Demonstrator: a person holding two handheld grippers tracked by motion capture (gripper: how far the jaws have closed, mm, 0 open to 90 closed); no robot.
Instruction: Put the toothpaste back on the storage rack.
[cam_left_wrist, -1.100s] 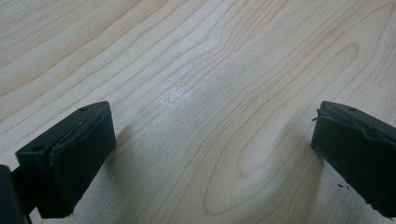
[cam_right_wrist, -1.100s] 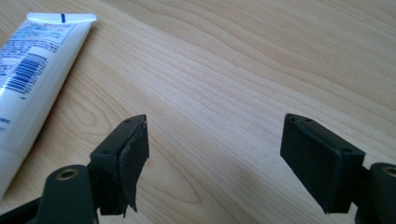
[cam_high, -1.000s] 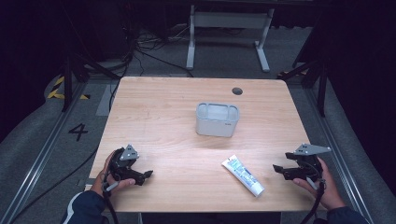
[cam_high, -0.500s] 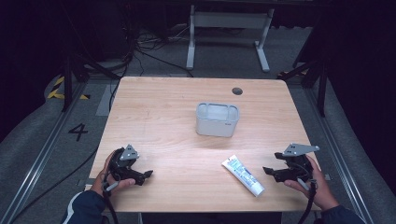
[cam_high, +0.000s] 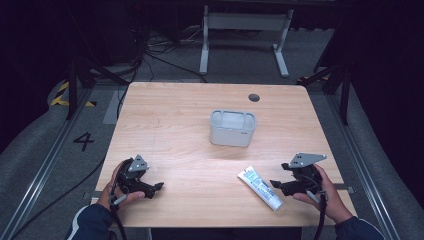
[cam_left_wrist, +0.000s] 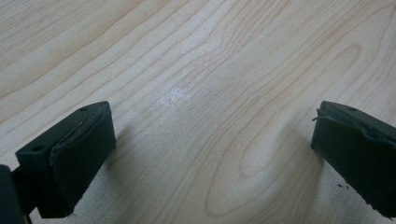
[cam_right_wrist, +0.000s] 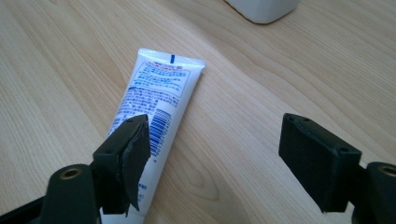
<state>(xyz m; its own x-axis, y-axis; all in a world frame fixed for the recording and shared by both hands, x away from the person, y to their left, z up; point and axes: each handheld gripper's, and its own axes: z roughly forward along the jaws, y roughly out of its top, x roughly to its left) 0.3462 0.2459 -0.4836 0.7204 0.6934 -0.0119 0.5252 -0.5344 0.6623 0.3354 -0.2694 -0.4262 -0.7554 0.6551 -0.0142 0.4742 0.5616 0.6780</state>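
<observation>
The white tube (cam_high: 260, 188) lies flat on the desk (cam_high: 175, 125) near its front edge, right of the middle. Its long axis runs on a slant: the flat crimped end points back toward the middle of the desk, and the other end points toward the front right corner. In the right gripper view the tube (cam_right_wrist: 154, 107) stretches away from the camera, crimped end farthest, and its near part passes beneath one of the two fingers (cam_right_wrist: 128, 161), while the other finger stands off over bare wood.

The right gripper (cam_high: 287, 185) sits just beside the tube's front-right end, with its fingers spread wide and nothing pressed between them. So the tube is off-centre in the gap; I judge a small sideways shift would be needed to bring it between the pads, across its narrow width.

The left gripper (cam_high: 150, 189) rests near the front left corner, well apart from the tube, its fingers (cam_left_wrist: 70, 158) wide over bare wood. The right hand is clearly nearer.

Behind the tube, at the middle of the desk, stands a white bin (cam_high: 232, 128).
</observation>
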